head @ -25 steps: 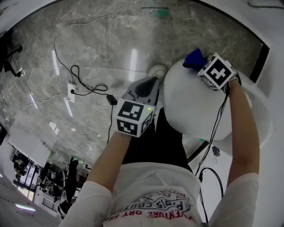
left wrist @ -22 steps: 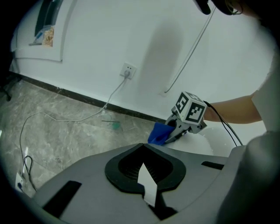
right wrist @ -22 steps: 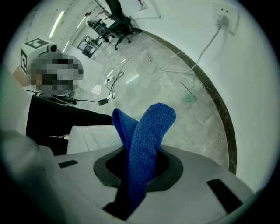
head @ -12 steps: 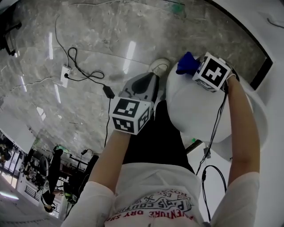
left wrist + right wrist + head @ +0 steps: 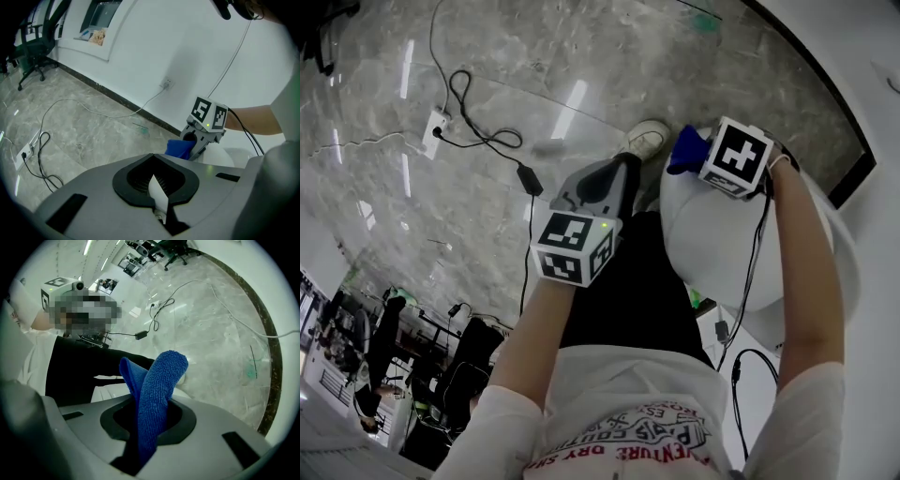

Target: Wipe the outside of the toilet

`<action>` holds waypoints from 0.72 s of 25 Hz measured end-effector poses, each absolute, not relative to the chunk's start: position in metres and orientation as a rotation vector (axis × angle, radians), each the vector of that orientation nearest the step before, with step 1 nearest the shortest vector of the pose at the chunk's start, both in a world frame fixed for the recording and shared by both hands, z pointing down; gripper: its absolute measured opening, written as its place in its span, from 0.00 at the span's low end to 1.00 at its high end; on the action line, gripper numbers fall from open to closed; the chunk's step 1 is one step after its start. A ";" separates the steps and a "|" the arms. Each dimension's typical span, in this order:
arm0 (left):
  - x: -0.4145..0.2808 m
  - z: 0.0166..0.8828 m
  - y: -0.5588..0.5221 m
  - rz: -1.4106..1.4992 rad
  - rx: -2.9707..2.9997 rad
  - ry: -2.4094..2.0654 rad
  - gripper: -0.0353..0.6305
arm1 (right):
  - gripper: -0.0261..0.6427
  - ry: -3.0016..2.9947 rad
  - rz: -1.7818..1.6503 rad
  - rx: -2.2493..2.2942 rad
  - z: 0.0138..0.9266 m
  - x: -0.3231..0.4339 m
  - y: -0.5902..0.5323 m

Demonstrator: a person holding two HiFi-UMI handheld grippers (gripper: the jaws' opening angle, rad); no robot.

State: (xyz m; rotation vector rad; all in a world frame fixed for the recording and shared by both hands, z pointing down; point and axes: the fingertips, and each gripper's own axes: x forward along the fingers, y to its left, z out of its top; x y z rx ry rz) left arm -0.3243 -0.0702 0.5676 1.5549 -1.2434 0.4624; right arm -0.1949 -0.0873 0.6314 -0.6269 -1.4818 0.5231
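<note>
Across the head view from 9 to 12 o'clock, a glossy grey marble-patterned floor (image 5: pixel 487 216) is spread, with ceiling lights mirrored on it in pale streaks. At 3 o'clock the smooth white dome-shaped toilet (image 5: pixel 712 244) is seen. It is rounded and seamless, with a hard sheen that should let a cloth slide easily.

Over the last second the right gripper (image 5: pixel 708 159) has been carried from the crown of that dome toward its 11 o'clock edge. The folded blue terry cloth (image 5: pixel 157 390) is now laid against the rim nearest the white shoe (image 5: pixel 645 139). From this it is judged that a wiping stroke across the front of the shell is under way, and that the flanks and lower body are probably yet to be covered.

The right gripper's jaws are clamped on the cloth. Its looped, nubby pile is doubled into a soft upright fold that juts beyond the matte grey plastic housing.

The left gripper (image 5: pixel 609 180) is held at 12 o'clock of the lap, well apart from the toilet. Its jaws are drawn together, with only a pale sliver showing in the dark slot, and nothing appears to be held.

A thin black cable (image 5: pixel 478 141) is looped over the floor at 10 o'clock, beside a small white power strip (image 5: pixel 436 120).
</note>
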 end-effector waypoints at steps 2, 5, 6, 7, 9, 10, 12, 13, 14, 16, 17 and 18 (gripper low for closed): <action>-0.329 0.572 -0.066 0.441 1.535 -1.267 0.06 | 0.15 -1.458 0.505 -0.678 0.631 -0.202 -0.079; -0.336 0.582 -0.053 0.407 1.486 -1.311 0.06 | 0.15 -1.429 0.457 -0.763 0.633 -0.211 -0.061; -0.338 0.584 -0.046 0.395 1.468 -1.323 0.06 | 0.15 -1.418 0.443 -0.791 0.633 -0.213 -0.054; -0.339 0.585 -0.039 0.383 1.452 -1.331 0.06 | 0.15 -1.407 0.430 -0.818 0.633 -0.215 -0.047; -0.341 0.589 -0.023 0.366 1.429 -1.341 0.06 | 0.15 -1.385 0.409 -0.867 0.632 -0.220 -0.033; -0.343 0.592 -0.017 0.361 1.419 -1.348 0.06 | 0.15 -1.378 0.395 -0.886 0.633 -0.222 -0.027; -0.345 0.596 -0.004 0.351 1.388 -1.370 0.06 | 0.15 -1.369 0.364 -0.923 0.633 -0.223 -0.014; -0.344 0.596 0.000 0.340 1.373 -1.378 0.06 | 0.15 -1.369 0.356 -0.942 0.631 -0.221 -0.007; -0.342 0.596 0.001 0.330 1.365 -1.383 0.06 | 0.15 -1.378 0.355 -0.954 0.629 -0.221 -0.002; -0.344 0.597 -0.005 0.332 1.377 -1.389 0.06 | 0.15 -1.438 0.387 -0.935 0.624 -0.230 -0.003; -0.347 0.598 -0.009 0.344 1.388 -1.391 0.06 | 0.15 -1.490 0.420 -0.906 0.621 -0.239 -0.005; -0.349 0.598 -0.013 0.356 1.399 -1.389 0.06 | 0.15 -1.557 0.455 -0.867 0.617 -0.249 -0.009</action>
